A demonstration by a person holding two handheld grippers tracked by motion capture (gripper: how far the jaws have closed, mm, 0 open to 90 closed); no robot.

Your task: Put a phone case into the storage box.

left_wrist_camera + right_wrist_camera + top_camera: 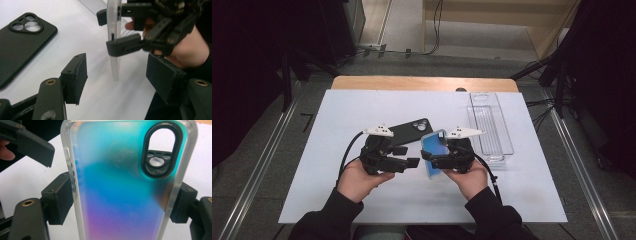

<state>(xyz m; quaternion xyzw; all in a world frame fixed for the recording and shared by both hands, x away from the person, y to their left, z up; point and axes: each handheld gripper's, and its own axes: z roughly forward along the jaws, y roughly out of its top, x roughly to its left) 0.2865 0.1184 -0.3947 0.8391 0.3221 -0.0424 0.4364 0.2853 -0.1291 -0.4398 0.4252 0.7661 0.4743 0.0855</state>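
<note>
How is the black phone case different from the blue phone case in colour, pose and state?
The black phone case is opaque and dark; the blue phone case is translucent, shading from teal to purple. The black phone case lies flat on the table, untouched; the blue phone case stands on edge, clamped in the right gripper. The camera cutouts differ: rounded on black, oval on blue.

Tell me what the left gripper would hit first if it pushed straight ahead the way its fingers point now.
Most likely the iridescent phone case, held upright in the right gripper. It stands ahead of the left gripper, whose fingers are open with nothing between them. Depth is hard to judge, so the case's edge might pass between the fingers.
</note>
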